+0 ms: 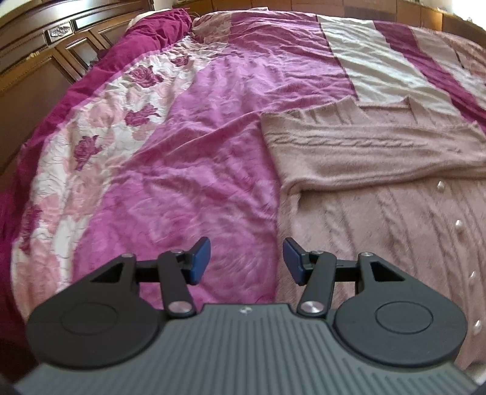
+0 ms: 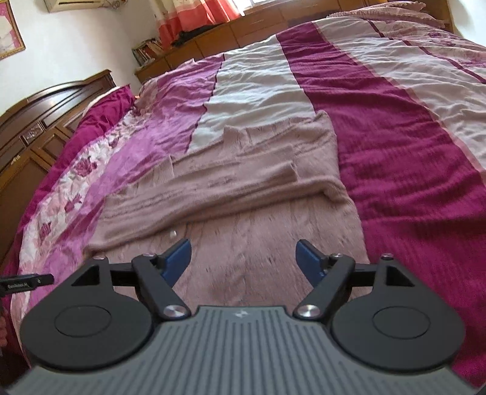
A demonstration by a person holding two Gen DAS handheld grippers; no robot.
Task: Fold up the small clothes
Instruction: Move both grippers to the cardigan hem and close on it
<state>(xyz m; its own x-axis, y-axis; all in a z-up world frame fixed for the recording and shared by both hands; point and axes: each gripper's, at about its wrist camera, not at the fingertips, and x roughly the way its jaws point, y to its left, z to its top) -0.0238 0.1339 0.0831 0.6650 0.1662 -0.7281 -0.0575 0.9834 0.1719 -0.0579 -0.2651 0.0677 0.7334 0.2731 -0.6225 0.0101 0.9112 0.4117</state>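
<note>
The pink sweater (image 2: 243, 194) looks soft, light and floppy, so both empty, open claws, left (image 1: 246, 261) and right (image 2: 243, 261), should pinch its near edge.

Left claw (image 1: 246, 261) open and empty, pink cardigan (image 1: 379, 188) on magenta bedspread (image 1: 188, 158)

Each camera sits just behind its own fingers, tilted down across the bed (image 1: 188, 158). The left wrist view looks over the cover's flowered edge toward the wooden headboard (image 1: 45, 54); the right wrist view faces further along the bed toward a curtained window (image 2: 194, 18). Both share the pink cardigan (image 2: 243, 188), seen close.
</note>
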